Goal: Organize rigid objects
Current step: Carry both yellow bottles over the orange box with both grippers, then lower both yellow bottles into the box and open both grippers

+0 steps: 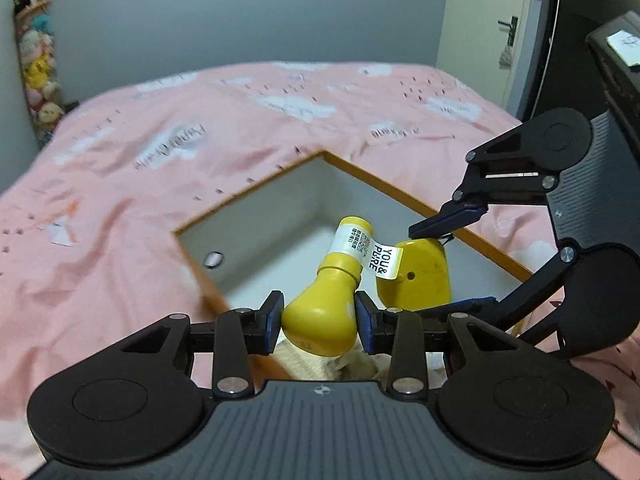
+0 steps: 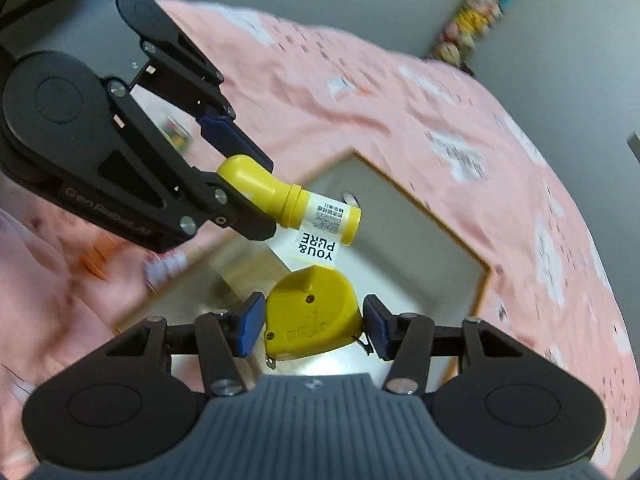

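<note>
Left gripper was clamped on the yellow bottle; right gripper was clamped on the yellow tape measure — both 2 items held above the open box on the pink bed.

Soft, even indoor light; strong fisheye bending at edges, motion blur smears the bedspread.

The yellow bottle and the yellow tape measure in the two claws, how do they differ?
The yellow bottle has a bulbous body narrowing to a cylindrical neck; the yellow tape measure is a flat, rounded case. The bottle wears a white label and a hanging tag; the tape measure shows small screws and a metal hook. The left claw grips the bottle, the right claw the tape measure. Both are yellow, held over the white box.
</note>
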`<action>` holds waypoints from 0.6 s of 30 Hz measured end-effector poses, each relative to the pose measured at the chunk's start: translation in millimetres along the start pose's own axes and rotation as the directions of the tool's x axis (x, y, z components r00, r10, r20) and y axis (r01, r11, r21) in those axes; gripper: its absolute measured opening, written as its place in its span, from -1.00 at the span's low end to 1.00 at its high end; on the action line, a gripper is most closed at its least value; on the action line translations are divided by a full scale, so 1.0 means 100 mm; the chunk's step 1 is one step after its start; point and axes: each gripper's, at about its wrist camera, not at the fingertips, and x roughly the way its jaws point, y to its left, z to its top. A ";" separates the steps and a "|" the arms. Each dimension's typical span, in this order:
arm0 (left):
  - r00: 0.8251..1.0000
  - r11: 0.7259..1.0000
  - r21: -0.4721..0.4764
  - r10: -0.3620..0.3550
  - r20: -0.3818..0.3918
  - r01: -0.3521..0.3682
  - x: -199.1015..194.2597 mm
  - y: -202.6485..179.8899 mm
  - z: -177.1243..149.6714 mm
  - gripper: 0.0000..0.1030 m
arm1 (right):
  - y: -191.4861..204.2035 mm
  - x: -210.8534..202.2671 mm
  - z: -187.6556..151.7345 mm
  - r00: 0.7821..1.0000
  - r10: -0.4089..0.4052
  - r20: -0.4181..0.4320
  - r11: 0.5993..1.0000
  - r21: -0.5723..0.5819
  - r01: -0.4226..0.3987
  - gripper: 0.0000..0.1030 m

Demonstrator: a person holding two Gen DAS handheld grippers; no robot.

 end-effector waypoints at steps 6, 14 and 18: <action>0.997 1.000 0.021 -0.009 -0.075 0.010 0.48 -0.08 0.01 -0.17 | -0.25 0.27 -0.20 0.996 -0.025 -0.090 0.997 0.073 0.031 0.03; 0.991 0.999 0.040 -0.030 -0.132 0.035 0.81 -0.13 0.05 -0.18 | -0.34 0.67 -0.33 0.985 0.012 -0.172 0.995 0.095 0.004 0.03; 0.984 0.998 0.052 -0.037 -0.177 0.047 0.96 -0.17 0.06 -0.18 | -0.32 0.83 -0.36 0.979 0.027 -0.200 0.996 0.085 -0.010 0.03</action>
